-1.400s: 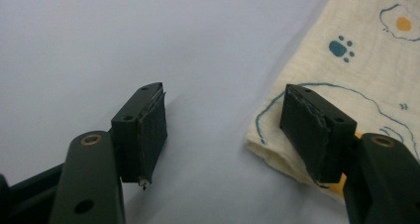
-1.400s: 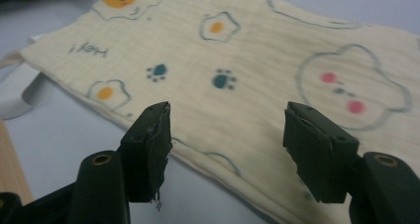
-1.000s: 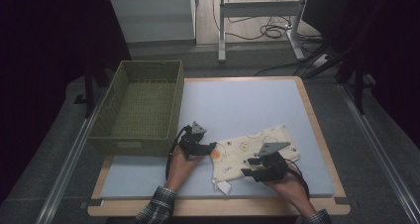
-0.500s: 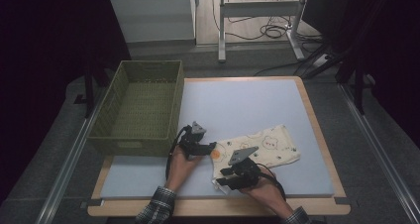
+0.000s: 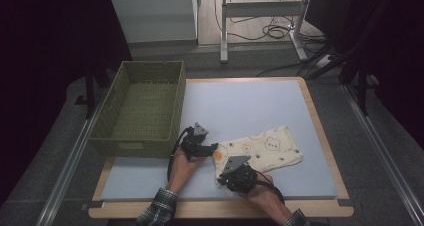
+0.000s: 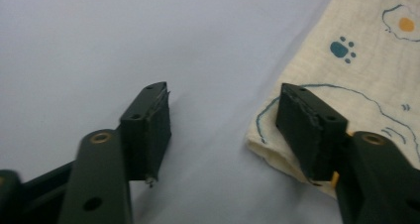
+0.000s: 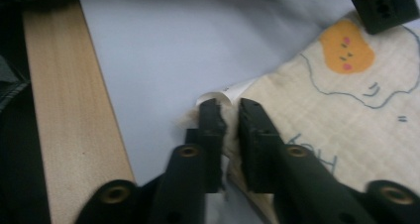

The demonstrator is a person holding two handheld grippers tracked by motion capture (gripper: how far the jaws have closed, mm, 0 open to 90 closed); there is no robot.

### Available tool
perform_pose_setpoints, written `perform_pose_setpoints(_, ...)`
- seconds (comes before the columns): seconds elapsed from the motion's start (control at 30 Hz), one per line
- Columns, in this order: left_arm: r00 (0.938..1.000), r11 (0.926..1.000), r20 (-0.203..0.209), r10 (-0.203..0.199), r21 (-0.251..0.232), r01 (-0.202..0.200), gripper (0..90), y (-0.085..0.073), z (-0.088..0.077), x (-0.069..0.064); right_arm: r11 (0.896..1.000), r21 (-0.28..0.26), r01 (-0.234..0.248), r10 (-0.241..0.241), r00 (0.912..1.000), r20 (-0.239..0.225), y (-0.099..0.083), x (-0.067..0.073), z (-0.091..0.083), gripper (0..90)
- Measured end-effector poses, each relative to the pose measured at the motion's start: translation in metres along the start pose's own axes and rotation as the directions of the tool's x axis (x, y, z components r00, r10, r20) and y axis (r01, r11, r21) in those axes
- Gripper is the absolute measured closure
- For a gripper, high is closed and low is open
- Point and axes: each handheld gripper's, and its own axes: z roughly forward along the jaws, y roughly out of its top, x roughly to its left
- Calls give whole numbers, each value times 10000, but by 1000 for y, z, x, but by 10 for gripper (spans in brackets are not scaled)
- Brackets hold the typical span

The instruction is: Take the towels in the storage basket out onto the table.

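Note:
A cream cloth printed with small animals and eggs lies flat on the blue-grey mat. My left gripper rests at the cloth's left corner. In the left gripper view its jaws have just been closing but stand apart, one on bare mat, the other over the cloth's hem. My right gripper sits at the cloth's near-left corner. Its jaws have just been closing and now pinch a bunched fold of the cloth.
A green woven basket stands on the table's left side, close behind my left hand. The table's wooden rim runs just beside my right gripper. Bare mat stretches behind the cloth.
My right gripper slid left along the cloth's near edge to its near-left corner and closed on it. The left hand stayed put.

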Motion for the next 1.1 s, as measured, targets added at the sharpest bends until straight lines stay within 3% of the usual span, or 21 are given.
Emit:
perform_pose_setpoints(0.13, 9940, 9993, 1037, 360, -59, -356, 839, 0, -1, -3, 9979, -162, -627, 619, 9971, -454, -2, -8, 0, 856)
perform_pose_setpoints(0.17, 9937, 9995, 1076, 311, -69, -306, 872, 0, -1, -2, 9965, -256, -798, 781, 9950, -625, -3, -10, 0, 857)
perform_pose_setpoints(0.23, 9941, 9999, 1078, 128, -128, -115, 888, -1, -2, -1, 9934, -367, -1088, 1049, 9899, -955, -5, -14, 0, 858)
perform_pose_setpoints(0.33, 9979, 9984, 654, -41, -557, 78, 894, -2, -9, -2, 9906, -540, -1253, 1179, 9853, -1233, -4, -14, 1, 857)
perform_pose_setpoints(0.37, 9997, 9961, 243, -30, -883, 51, 896, -3, -16, -4, 9902, -663, -1229, 1132, 9845, -1343, 1, -12, 5, 857)
perform_pose_setpoints(0.53, 9990, 9946, -333, 287, -986, -319, 894, -1, -22, -10, 9894, -945, -1099, 947, 9836, -1532, 12, -7, 6, 856)
perform_pose_setpoints(0.63, 9993, 9923, -235, 302, -1198, -328, 892, 7, -26, -11, 9850, -1242, -1198, 1017, 9845, -1432, 12, -10, -4, 855)
perform_pose_setpoints(0.73, 9980, 9899, -250, 579, -1283, -607, 891, 19, -25, -16, 9789, -1525, -1359, 1153, 9839, -1364, 8, -14, -15, 854)
perform_pose_setpoints(1.1, 9911, 9846, 72, 1327, -1160, -1310, 893, 49, 4, -37, 9572, -2120, -1969, 1857, 9800, -715, -21, -36, -48, 853)
